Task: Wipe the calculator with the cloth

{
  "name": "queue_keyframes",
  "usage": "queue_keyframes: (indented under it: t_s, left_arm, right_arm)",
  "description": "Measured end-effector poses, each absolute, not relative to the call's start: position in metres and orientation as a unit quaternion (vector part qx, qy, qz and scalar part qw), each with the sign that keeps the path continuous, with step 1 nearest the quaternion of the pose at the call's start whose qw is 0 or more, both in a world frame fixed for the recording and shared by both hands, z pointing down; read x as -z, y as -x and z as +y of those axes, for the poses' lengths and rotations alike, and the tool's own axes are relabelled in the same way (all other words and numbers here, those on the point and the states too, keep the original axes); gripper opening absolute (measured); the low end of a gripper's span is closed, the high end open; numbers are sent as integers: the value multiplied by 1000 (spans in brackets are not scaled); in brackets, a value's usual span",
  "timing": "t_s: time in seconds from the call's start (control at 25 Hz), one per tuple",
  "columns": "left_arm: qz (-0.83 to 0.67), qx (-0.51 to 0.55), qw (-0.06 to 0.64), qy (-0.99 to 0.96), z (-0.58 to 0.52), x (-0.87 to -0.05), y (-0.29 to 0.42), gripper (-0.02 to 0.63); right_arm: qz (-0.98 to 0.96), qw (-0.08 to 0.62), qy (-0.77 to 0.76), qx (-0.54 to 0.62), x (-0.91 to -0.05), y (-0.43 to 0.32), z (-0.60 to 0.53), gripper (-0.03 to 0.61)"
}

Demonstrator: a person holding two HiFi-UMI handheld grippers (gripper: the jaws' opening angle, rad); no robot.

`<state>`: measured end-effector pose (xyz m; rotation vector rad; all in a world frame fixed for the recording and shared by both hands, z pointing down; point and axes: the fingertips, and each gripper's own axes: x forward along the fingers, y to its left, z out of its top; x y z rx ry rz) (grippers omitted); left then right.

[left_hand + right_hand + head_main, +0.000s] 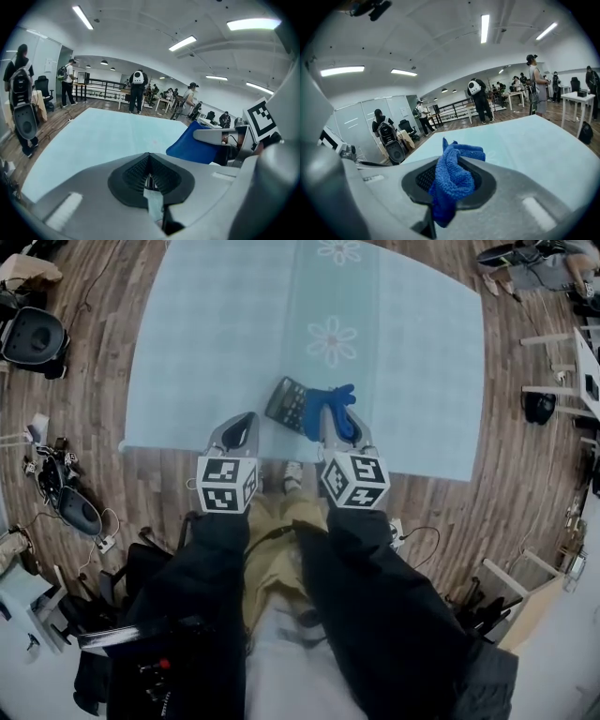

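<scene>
A dark calculator (288,401) lies tilted near the front edge of the pale blue tablecloth (206,334). A blue cloth (335,410) hangs over the calculator's right end, and my right gripper (339,429) is shut on it. In the right gripper view the cloth (453,180) bunches out between the closed jaws of that gripper (452,161) and hides whatever lies beneath. My left gripper (236,433) hovers just left of the calculator, apart from it, its jaws shut on nothing. The left gripper view shows its own tip (150,157), with the blue cloth (192,146) off to the right.
The table's front edge (281,463) runs just before both grippers. Bags, cables and a black chair (33,336) crowd the wooden floor at left. A white table (586,362) stands at right. Several people (137,91) stand beyond the table's far side.
</scene>
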<state>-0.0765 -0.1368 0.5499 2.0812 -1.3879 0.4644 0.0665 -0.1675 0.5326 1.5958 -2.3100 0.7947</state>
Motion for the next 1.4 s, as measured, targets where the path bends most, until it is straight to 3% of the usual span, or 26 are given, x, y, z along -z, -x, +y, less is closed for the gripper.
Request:
queue_keyframes:
  t_s: [0.72,1.4]
  left_arm:
    - [-523,-201,331,-759,-139,-606,93,-3]
    - [-507,-213,333,-766,-124,-613,73,-3]
  right_arm:
    - [-802,161,-499,-288,-641,9,-190,57]
    - [-751,200,-555,-298,-676,-67,-171,57]
